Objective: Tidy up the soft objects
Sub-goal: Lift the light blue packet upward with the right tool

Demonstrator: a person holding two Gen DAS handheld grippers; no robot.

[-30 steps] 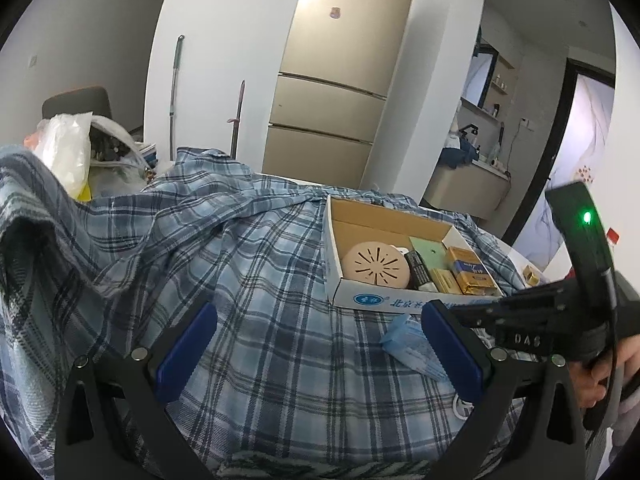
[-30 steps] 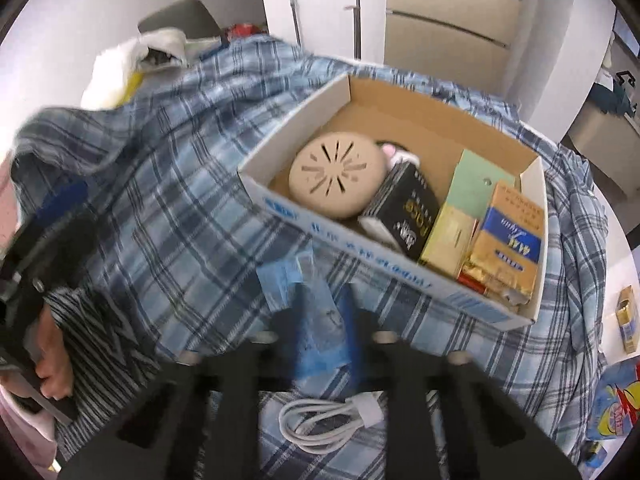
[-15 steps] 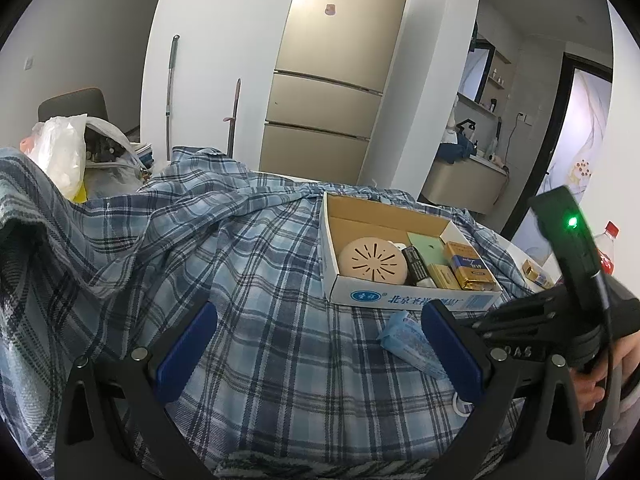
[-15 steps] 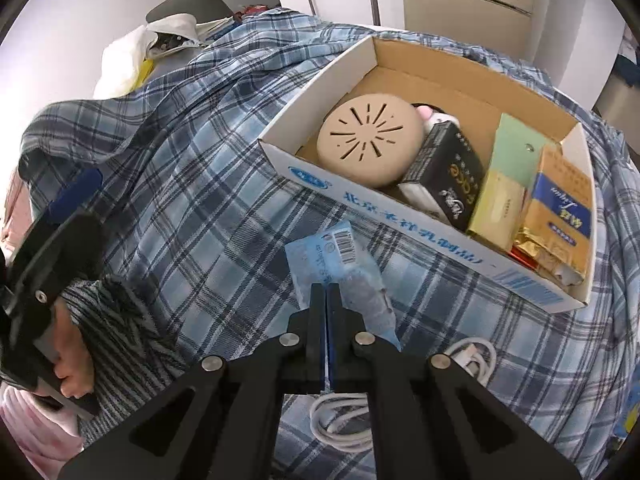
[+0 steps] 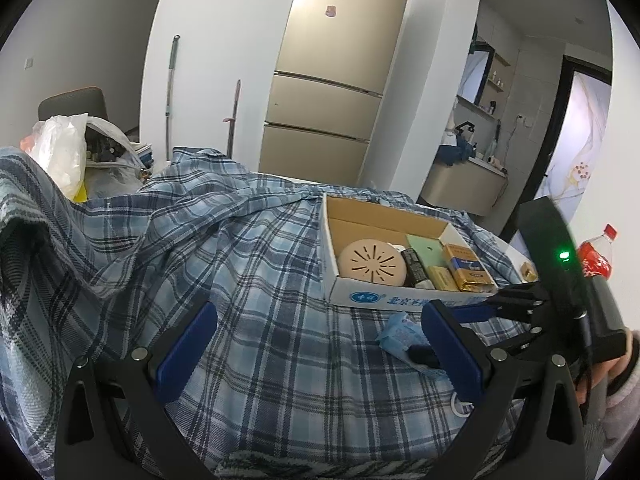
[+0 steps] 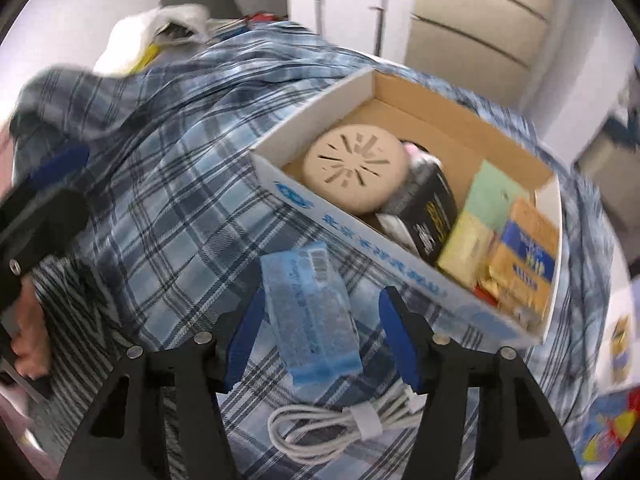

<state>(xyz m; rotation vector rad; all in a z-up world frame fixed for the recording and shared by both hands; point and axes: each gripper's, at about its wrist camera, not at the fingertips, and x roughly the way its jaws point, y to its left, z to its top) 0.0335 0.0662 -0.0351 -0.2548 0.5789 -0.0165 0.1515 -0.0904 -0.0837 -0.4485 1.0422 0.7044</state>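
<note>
A light blue tissue pack (image 6: 310, 312) lies on the blue plaid cloth (image 6: 180, 200), just in front of the cardboard box (image 6: 320, 208). My right gripper (image 6: 320, 336) points down over it. Its jaws are opening, with the pack lying loose between the blue pads (image 6: 400, 336) and a clear gap on the right side. In the left wrist view the same tissue pack (image 5: 400, 336) shows beside my left gripper's right finger. My left gripper (image 5: 320, 352) hovers open over the plaid cloth (image 5: 240, 260) with nothing between its fingers.
The cardboard box (image 5: 328, 240) holds a round beige disc (image 6: 352, 172), a black carton and yellow packets. A coiled white cable (image 6: 340, 428) lies near the pack. A white plastic bag (image 5: 64, 152) sits far left, a red bottle (image 5: 596, 258) far right.
The right jaws were shut on the tissue pack and now stand apart, leaving the pack lying on the cloth. The left gripper has not moved.
</note>
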